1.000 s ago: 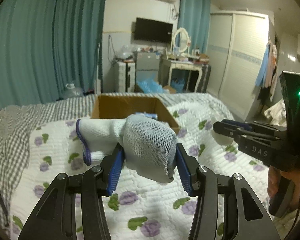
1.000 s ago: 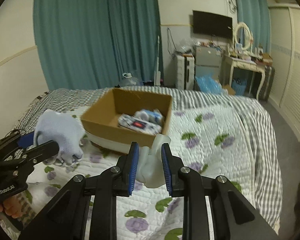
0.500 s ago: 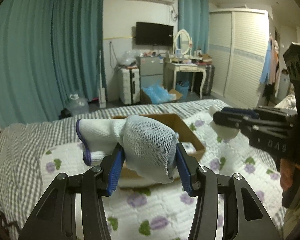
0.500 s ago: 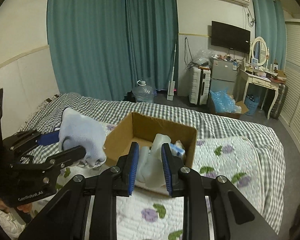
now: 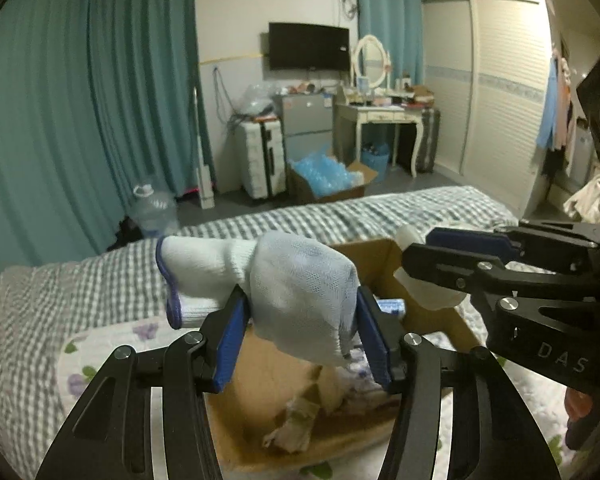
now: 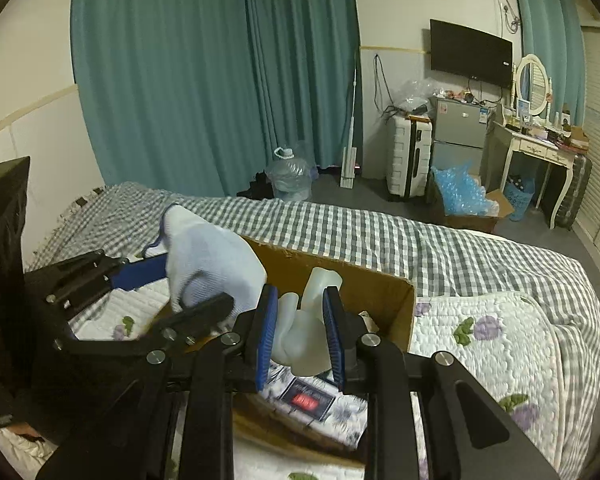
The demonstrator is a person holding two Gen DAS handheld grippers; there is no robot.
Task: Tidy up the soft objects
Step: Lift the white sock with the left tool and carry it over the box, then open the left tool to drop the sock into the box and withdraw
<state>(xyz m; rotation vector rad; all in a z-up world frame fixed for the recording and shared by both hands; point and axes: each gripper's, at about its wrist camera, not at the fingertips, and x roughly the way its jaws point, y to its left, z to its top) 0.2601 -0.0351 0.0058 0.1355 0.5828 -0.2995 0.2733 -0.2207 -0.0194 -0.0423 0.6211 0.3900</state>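
A white knit glove with a blue cuff [image 5: 296, 320] hangs between the blue pads of my left gripper [image 5: 300, 294] above the open cardboard box [image 5: 384, 252]. Those jaws are opening, and the pads still touch the glove's sides. In the right wrist view the glove [image 6: 208, 256] and left gripper [image 6: 196, 286] are over the box's left corner. My right gripper [image 6: 301, 292] is shut on a pale translucent soft piece [image 6: 308, 344] over the box [image 6: 380, 280]. From the left wrist view the right gripper [image 5: 418, 246] shows at the right, with that piece [image 5: 432, 296] under it.
The box sits on a bed with a flowered white quilt [image 6: 500, 344] over a checked sheet [image 6: 380, 232]. Inside lie a patterned packet [image 6: 308, 400] and crumpled paper [image 5: 292, 428]. Beyond the bed stand a water jug [image 6: 290, 180], a suitcase [image 6: 406, 160] and a dressing table [image 6: 540, 148].
Both grippers have travelled forward over the quilt to the box and now hang above its opening. The left jaws stand a little wider around the glove.
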